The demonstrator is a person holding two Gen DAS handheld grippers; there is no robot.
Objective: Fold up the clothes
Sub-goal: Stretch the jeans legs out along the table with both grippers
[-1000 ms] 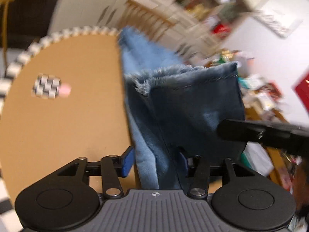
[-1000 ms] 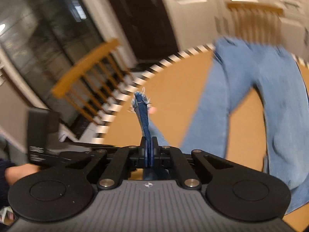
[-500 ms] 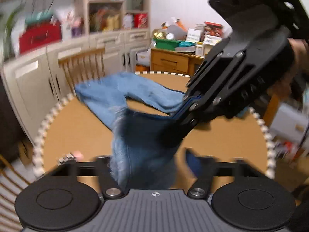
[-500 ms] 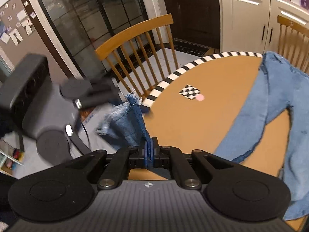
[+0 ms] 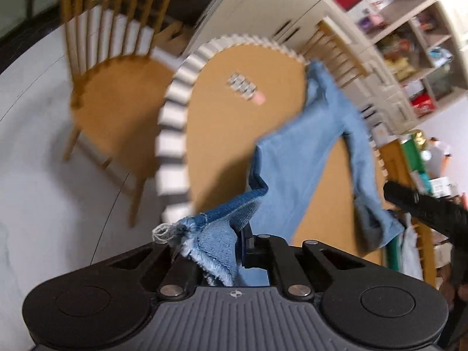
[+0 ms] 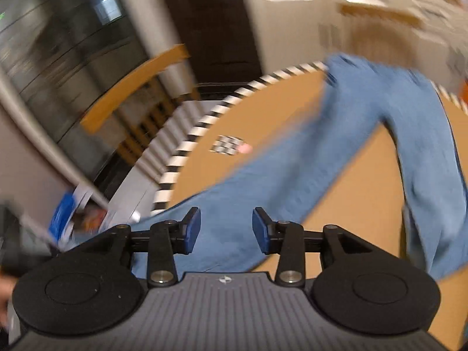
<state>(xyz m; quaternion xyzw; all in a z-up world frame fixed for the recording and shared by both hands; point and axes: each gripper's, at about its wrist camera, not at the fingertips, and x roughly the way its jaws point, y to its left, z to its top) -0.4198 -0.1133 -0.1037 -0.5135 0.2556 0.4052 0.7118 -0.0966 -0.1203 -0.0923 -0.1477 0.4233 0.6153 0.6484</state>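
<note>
left wrist view: the left gripper fills the near edge, its black linkage arms drawn together and its jaws pinched on a frayed hem of the blue jeans, having just finished closing. the hem bunches over the left side of the jaws, showing darker denim above and paler, ragged threads below. from there the jeans run away to the far right across the round table, a tan top with a black and white striped rim, with one leg reaching the far edge. a small checkered marker with a pink dot lies on the bare tabletop to the left of the jeans. a wooden chair stands to the left beside the table. part of the right gripper's dark body shows at the right edge. shelves and white cabinets blur across the far right. right wrist view: the right gripper sits at the near edge with its blue pads standing apart, touching nothing, having just been opening. a leg of the jeans lies on the table beyond and beneath the gap, running from near left to far right, with the other leg down the right side. the checkered marker lies on the table left of the jeans. a wooden chair stands at the far left, blurred.
</note>
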